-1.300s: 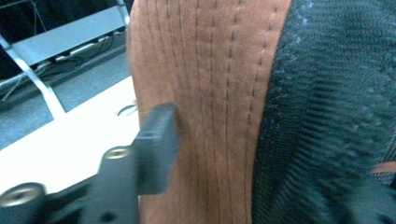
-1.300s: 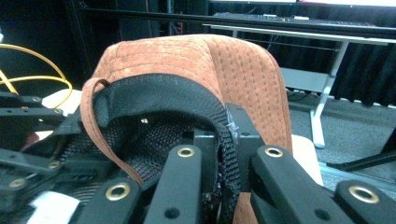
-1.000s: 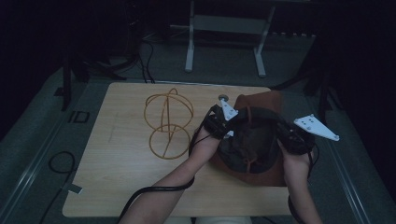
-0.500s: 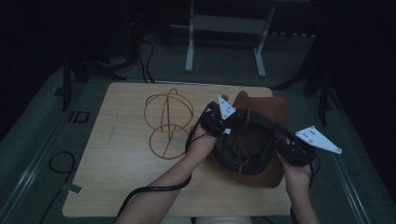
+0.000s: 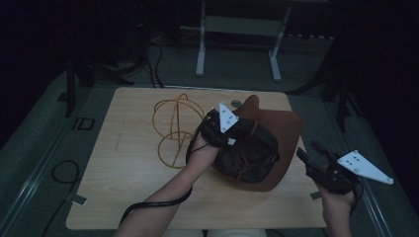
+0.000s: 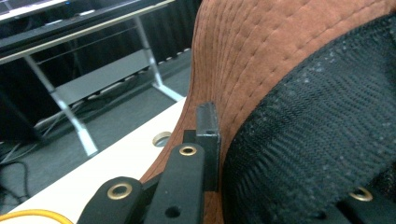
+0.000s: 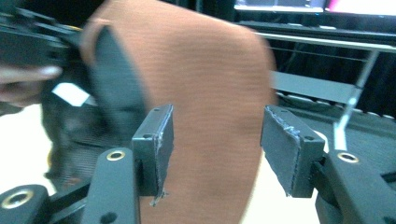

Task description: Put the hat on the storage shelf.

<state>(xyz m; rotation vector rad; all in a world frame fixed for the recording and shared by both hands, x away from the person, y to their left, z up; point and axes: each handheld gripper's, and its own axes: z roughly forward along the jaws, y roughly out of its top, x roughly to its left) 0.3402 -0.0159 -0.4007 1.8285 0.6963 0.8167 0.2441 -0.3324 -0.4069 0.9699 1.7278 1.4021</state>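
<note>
So far, in the high view, the left hand-held gripper [image 5: 232,129] lifts the brown hat [image 5: 276,129] by its rim over the table [image 5: 123,187], upside down, near a yellow wire stand [image 5: 173,123], which is bare. In the left gripper view its jaws are clamped on the brim [image 6: 243,60]. In the right gripper view the right hand-held gripper [image 7: 215,140] gapes, the hat just beyond, ungrasped; setting it on the stand seems left.

A rust-brown hat [image 5: 276,129] with black mesh lining lies upturned, brim tilted up, on the tabletop [image 5: 123,163]
</note>
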